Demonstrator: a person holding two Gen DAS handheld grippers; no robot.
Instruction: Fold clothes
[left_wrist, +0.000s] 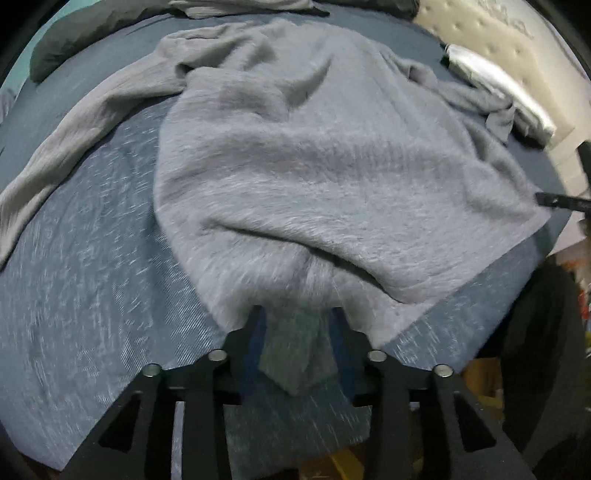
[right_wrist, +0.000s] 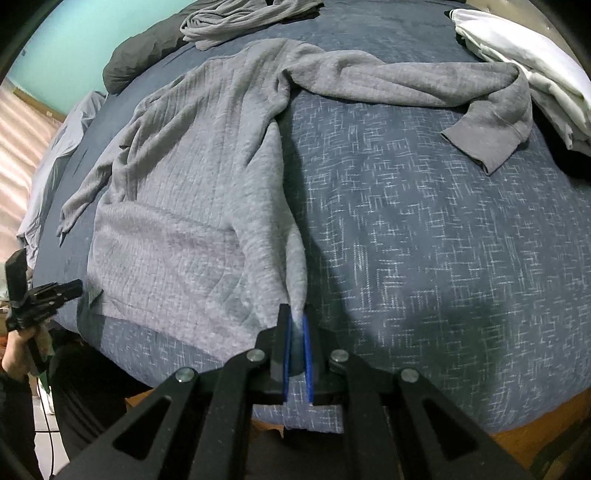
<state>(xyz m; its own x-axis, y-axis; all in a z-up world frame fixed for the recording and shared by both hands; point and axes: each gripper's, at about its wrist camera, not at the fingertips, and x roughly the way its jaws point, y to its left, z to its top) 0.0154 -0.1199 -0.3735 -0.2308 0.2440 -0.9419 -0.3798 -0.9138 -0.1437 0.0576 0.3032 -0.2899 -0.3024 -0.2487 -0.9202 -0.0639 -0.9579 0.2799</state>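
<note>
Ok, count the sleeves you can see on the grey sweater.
2. One sleeve stretches from the grey sweater toward the white folded pile, its cuff resting on the blue bedspread. The other sleeve trails down the opposite side.

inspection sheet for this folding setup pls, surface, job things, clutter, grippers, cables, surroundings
surface: blue patterned bedspread, creased
job's things: grey sweater laid out flat, sleeves spread
clutter: white folded cloth at far right, grey garment and dark pillow at far edge
grippers: right gripper shut on the sweater's hem corner; left gripper open, hem cloth between the fingers, not pinched
cables: nothing seen
surroundings: teal wall, bare mattress beside the bed
</note>
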